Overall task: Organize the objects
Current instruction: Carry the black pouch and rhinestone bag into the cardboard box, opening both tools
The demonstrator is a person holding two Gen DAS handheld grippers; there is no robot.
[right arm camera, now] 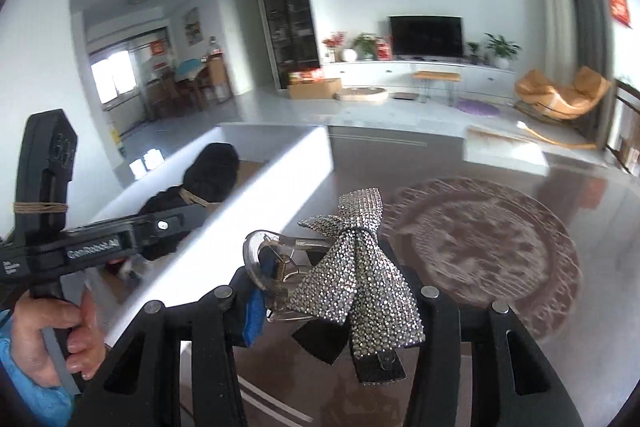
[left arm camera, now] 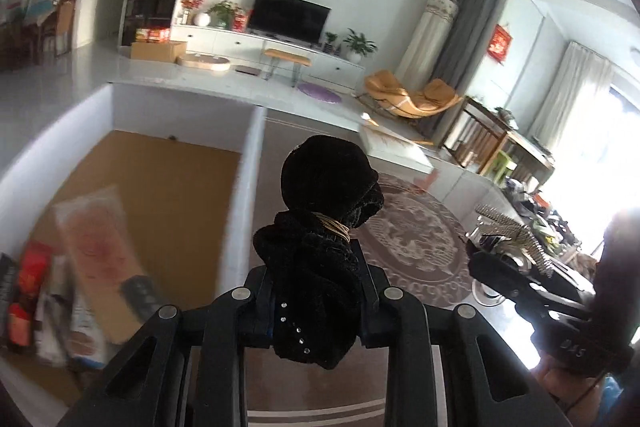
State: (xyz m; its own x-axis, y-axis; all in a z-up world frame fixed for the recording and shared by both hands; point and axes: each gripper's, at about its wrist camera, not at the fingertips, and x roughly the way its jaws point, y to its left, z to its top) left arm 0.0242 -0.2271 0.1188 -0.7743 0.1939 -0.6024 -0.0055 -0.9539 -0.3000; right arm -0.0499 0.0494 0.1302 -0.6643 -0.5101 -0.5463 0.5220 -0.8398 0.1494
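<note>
Gripping black velvet bow (left arm camera: 320, 255) w/ left tongs (left arm camera: 318, 303); right tongs (right arm camera: 332, 303) clamped on rhinestone bow clip (right arm camera: 356, 283).

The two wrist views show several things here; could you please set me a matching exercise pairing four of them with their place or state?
Things:
1. black velvet hair tie
2. sparkly bow clip
3. white box
4. television

Places or states:
A. dark screen, against the far wall
B. clamped in the left gripper
C. open, packets lying inside
D. clamped in the right gripper

Pairs: 1-B, 2-D, 3-C, 4-A
</note>
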